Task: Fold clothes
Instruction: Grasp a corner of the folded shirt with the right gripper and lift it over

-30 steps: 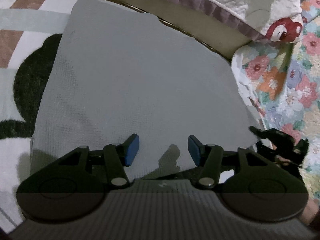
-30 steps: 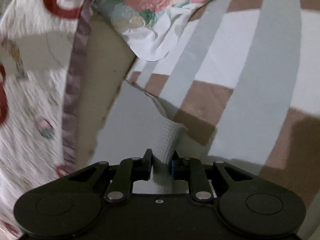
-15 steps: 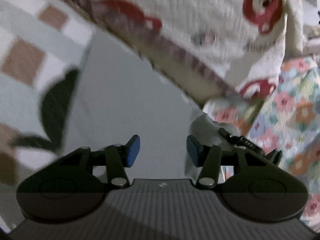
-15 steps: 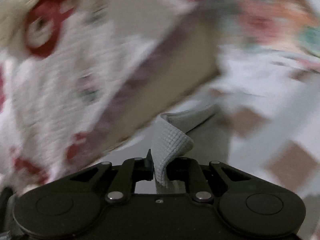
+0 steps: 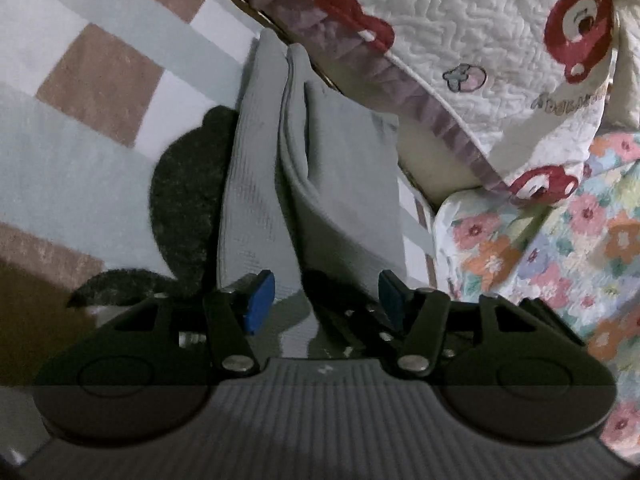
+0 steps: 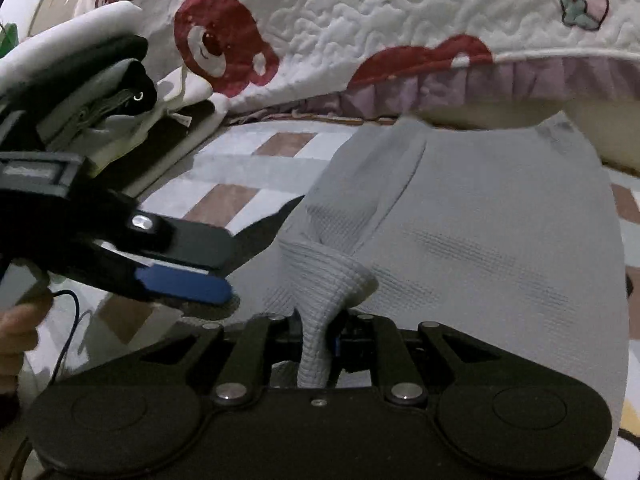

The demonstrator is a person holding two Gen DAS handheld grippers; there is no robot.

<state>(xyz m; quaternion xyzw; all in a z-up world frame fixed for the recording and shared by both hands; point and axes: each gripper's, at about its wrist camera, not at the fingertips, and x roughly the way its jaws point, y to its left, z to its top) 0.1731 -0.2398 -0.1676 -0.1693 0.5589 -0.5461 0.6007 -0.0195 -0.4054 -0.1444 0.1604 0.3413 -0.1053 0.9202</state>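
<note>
A grey waffle-knit garment (image 6: 500,232) lies on the checked bedspread (image 6: 240,168). My right gripper (image 6: 318,338) is shut on a pinched corner of it and holds that corner lifted over the lower layer. In the left wrist view the garment (image 5: 344,184) shows as two layers, one folded over the other. My left gripper (image 5: 326,296) is open, its blue pads (image 5: 260,300) on either side of the near cloth edge, not closed on it. The left gripper also shows in the right wrist view (image 6: 180,284), close to the pinched corner.
A white quilt with red bears (image 5: 500,40) and a purple frill lies along the far side. A floral quilt (image 5: 560,248) lies at the right. A stack of folded clothes (image 6: 100,92) sits at the far left. A dark patch (image 5: 184,200) marks the bedspread.
My right gripper has carried the pinched corner across the garment toward the left gripper, folding one half over the other. The left gripper stayed open at the near edge.
</note>
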